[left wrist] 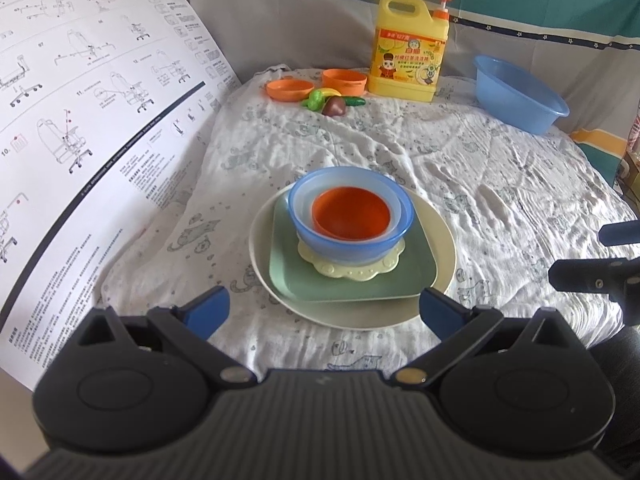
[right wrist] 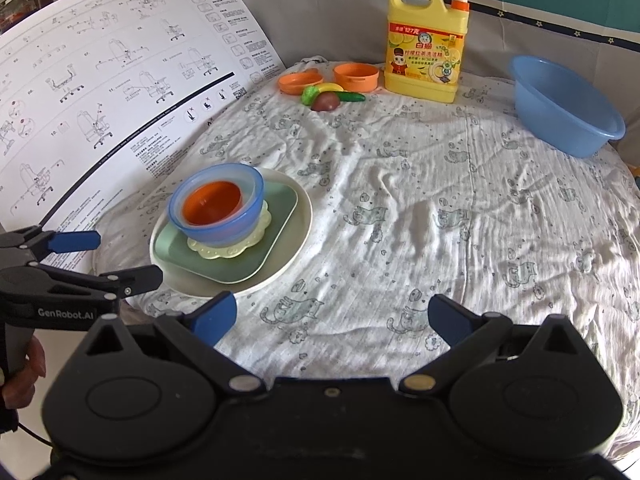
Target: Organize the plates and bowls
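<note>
Orange bowl [left wrist: 351, 213] tops stack at 12 o'clock of left gripper [left wrist: 324, 308], nearer; both grippers released, right gripper [right wrist: 332, 316] too.

Both tools hang level side by side with nothing between their fingers. The left tool [left wrist: 324, 310] has its jaws spread wide, and so does the right tool [right wrist: 332, 318]. A hand [right wrist: 24, 372] grips the left tool's handle.
</note>
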`<state>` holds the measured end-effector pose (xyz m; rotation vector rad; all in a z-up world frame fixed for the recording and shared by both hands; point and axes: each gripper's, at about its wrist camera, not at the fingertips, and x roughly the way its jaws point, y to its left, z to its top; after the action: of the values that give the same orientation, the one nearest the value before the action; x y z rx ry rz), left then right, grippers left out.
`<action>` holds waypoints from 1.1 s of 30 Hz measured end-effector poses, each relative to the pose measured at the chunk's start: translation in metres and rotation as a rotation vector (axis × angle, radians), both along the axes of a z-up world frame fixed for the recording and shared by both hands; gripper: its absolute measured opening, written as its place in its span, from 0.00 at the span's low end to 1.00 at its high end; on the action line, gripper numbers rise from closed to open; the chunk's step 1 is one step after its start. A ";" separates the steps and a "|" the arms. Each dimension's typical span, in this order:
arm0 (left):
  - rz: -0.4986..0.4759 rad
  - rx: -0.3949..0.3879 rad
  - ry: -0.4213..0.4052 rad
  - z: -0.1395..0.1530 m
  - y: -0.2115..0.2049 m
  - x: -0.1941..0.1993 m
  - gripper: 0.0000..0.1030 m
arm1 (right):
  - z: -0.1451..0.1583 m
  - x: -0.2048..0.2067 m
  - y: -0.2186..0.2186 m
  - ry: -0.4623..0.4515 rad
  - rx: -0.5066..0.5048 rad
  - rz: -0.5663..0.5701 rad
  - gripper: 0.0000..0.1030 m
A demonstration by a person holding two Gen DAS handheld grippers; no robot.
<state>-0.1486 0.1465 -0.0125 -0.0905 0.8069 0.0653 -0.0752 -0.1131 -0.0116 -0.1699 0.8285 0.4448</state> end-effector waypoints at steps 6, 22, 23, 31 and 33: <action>0.001 0.003 0.010 -0.003 -0.001 0.003 1.00 | -0.002 0.001 0.001 0.008 -0.008 0.000 1.00; -0.001 0.023 0.003 -0.003 -0.005 0.008 1.00 | -0.004 0.003 0.000 0.003 -0.016 -0.008 1.00; 0.000 0.023 0.005 -0.004 -0.004 0.008 1.00 | -0.004 0.003 0.000 0.003 -0.016 -0.009 1.00; 0.006 0.015 0.020 -0.008 -0.001 0.009 1.00 | -0.004 0.003 0.000 0.004 -0.020 -0.006 1.00; 0.002 0.010 0.026 -0.010 -0.001 0.009 1.00 | -0.004 0.003 0.000 0.006 -0.022 -0.006 1.00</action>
<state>-0.1393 0.1460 -0.0223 -0.0808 0.8323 0.0729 -0.0719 -0.1130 -0.0155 -0.1866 0.8402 0.4312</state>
